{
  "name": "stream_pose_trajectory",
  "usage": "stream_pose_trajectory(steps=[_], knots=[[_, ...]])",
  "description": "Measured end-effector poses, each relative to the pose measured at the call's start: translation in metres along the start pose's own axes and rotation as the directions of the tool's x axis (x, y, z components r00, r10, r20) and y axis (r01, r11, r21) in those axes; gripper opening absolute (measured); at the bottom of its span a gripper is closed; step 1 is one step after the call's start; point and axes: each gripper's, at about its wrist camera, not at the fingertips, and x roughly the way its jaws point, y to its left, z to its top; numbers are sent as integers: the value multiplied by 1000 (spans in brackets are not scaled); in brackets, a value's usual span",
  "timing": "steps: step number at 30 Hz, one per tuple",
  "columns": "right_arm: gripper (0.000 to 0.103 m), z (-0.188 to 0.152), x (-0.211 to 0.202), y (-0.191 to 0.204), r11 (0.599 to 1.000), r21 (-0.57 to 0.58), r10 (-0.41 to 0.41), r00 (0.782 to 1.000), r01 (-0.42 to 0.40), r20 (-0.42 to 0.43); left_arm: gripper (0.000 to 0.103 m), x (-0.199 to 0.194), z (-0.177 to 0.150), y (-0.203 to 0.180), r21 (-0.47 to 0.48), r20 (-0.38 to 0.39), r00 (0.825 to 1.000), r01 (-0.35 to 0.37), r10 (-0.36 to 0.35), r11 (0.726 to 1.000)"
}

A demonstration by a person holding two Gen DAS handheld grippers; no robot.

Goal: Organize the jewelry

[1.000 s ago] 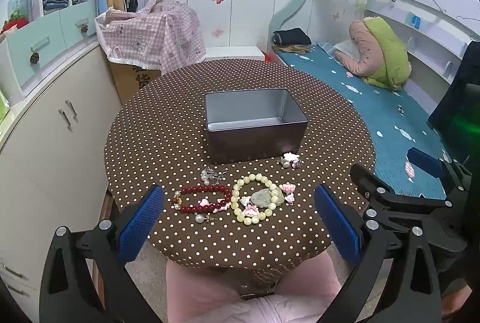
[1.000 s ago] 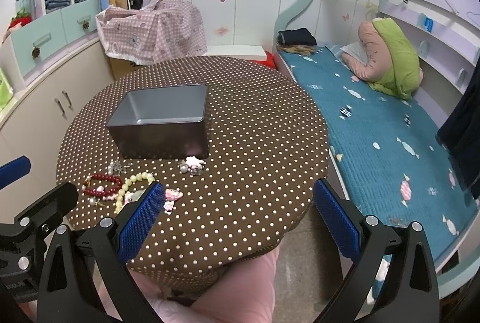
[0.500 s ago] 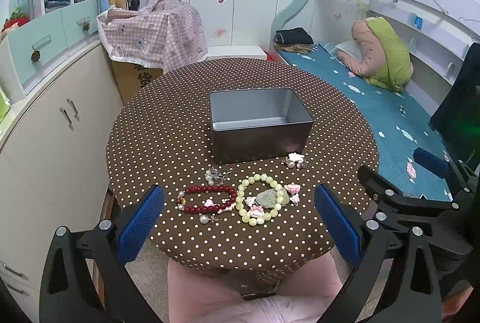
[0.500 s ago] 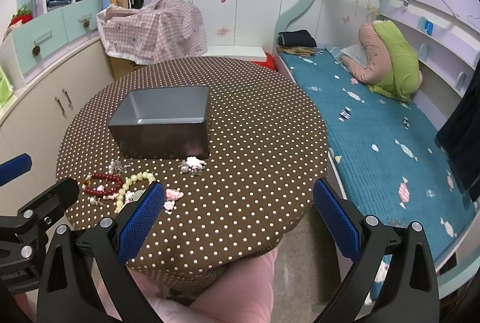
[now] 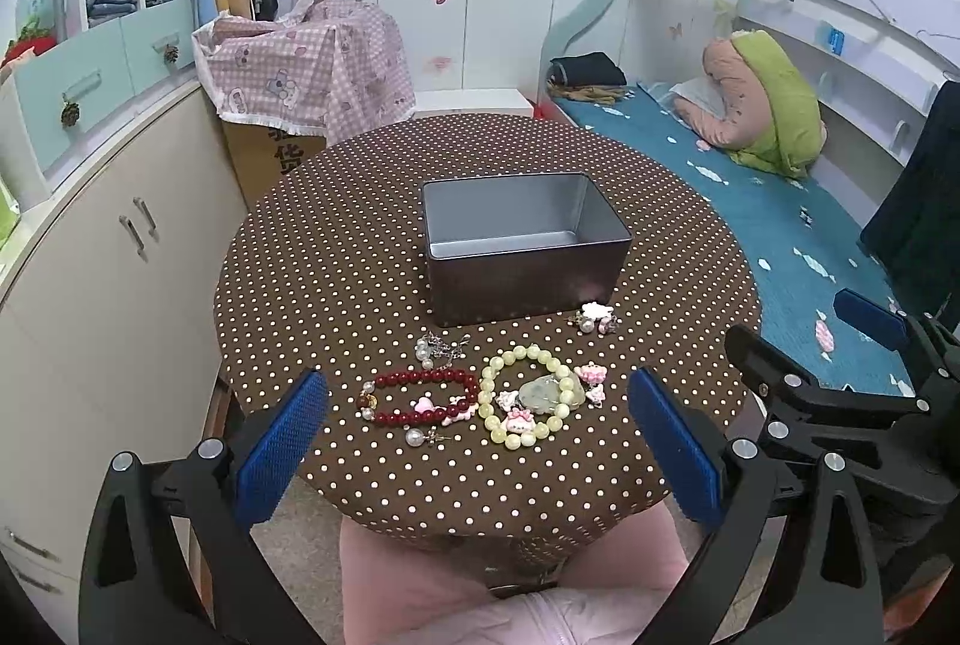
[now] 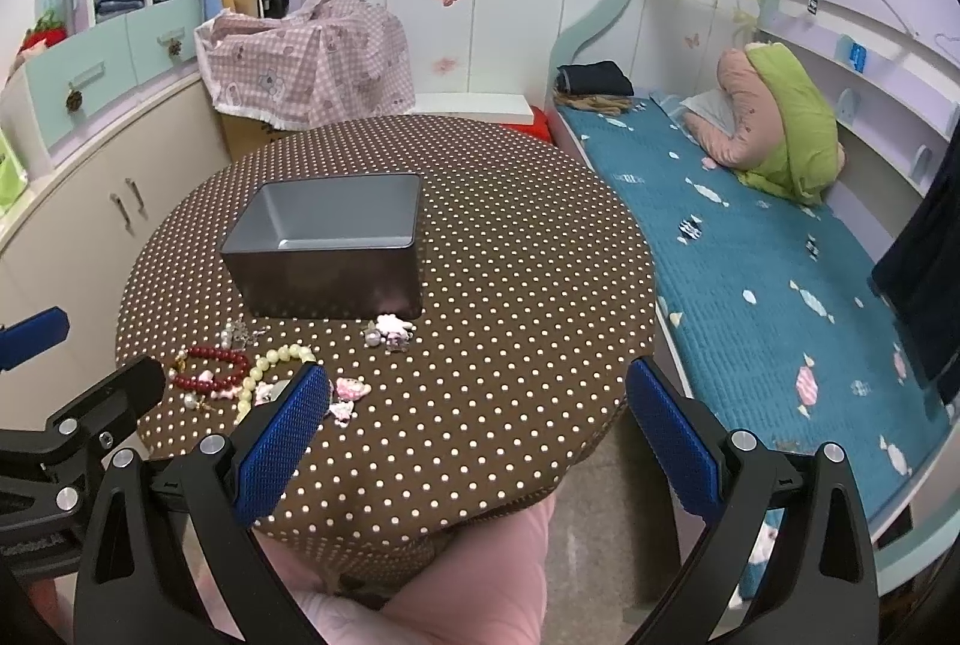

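One metal tin (image 5: 522, 249) sits mid-table, nothing inside. Jewelry (image 5: 480, 393) lies at its 6 o'clock. Both grippers, left gripper (image 5: 477, 444) and right gripper (image 6: 477, 435), gape wide, holding nothing.

The open tin box (image 5: 522, 249) blocks the table's (image 5: 336, 249) middle, jewelry (image 5: 480, 399) crowds the near edge, yet both sides lie bare.

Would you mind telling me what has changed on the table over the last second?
Very little: both views shift slightly, so the left tongs and right tongs drifted a bit, open and empty throughout. The metal tin, red bracelet and green bracelet lie where they were.
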Motion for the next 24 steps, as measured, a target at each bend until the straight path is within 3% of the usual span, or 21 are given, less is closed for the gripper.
stream_pose_trajectory(steps=[24], knots=[[96,-3,15,9,998,0,69,997,-69,-41,96,7,-3,11,-21,-20,1000,-11,10,1000]])
